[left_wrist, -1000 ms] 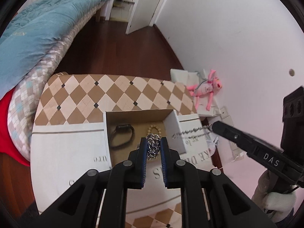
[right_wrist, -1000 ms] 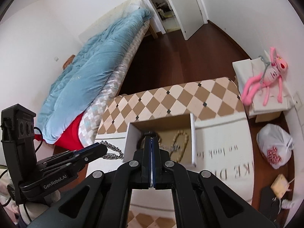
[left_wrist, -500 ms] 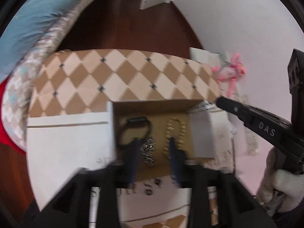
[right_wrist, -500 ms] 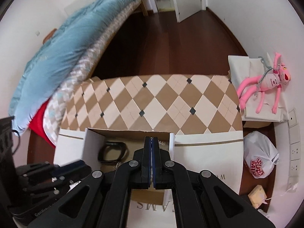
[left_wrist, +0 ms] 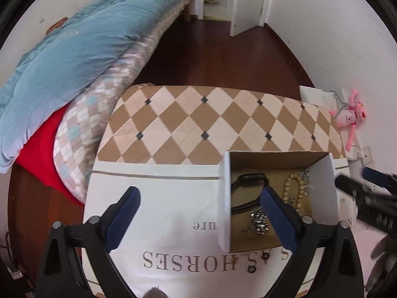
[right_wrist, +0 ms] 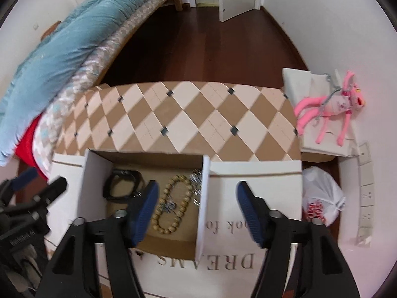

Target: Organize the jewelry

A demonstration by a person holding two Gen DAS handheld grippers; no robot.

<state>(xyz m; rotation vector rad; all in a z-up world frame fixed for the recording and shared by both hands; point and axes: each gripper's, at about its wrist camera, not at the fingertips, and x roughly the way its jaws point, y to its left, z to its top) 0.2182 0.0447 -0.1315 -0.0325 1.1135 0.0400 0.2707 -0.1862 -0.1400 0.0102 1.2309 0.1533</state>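
Note:
An open cardboard box with white flaps sits on the table. Inside lie a black band, a beige bead bracelet, a chunky silver chain and a thin silver chain by the right wall. My left gripper is open and empty, above the box's left flap. My right gripper is open and empty, over the box's right wall. Each gripper shows blurred in the other's view.
The table has a white printed cloth and a brown diamond-pattern top. Small rings lie on the cloth before the box. A bed with a blue quilt is left. A pink plush toy and a plastic bag lie right.
Both grippers have opened. The left let go of the chunky silver chain, which now lies in the box. The right let go of the thin chain, now in the box. Both pulled back.

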